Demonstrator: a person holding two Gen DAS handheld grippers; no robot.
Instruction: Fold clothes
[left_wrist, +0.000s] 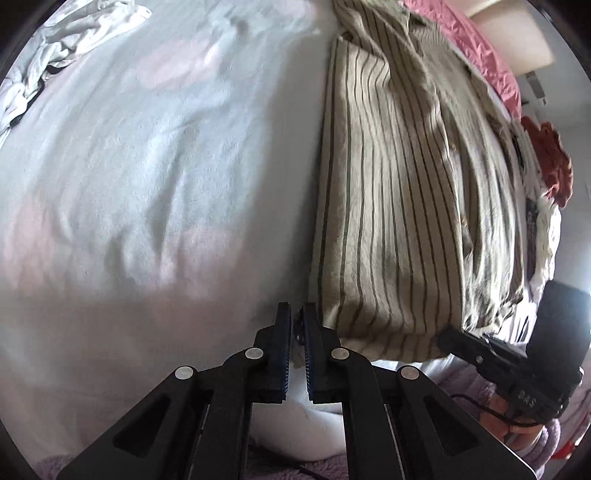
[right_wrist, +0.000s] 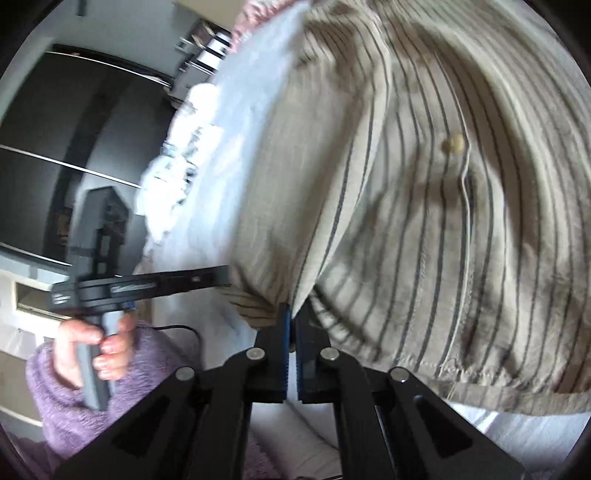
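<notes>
That striped shirt (left_wrist: 399, 206) on the pale bed sheet (left_wrist: 147, 184) looks light and floppy, so hem corners are the spot: right gripper (right_wrist: 291, 321) pinches the hem, left gripper (left_wrist: 295, 325) nearly closed by its corner, can't tell if it's caught cloth.

A beige, dark-striped button-up cotton shirt (left_wrist: 402, 206) lies lengthwise on the pale bed sheet (left_wrist: 155, 177), folded narrow, its near hem lifted off the sheet, one pale button (right_wrist: 453, 143) showing.
</notes>
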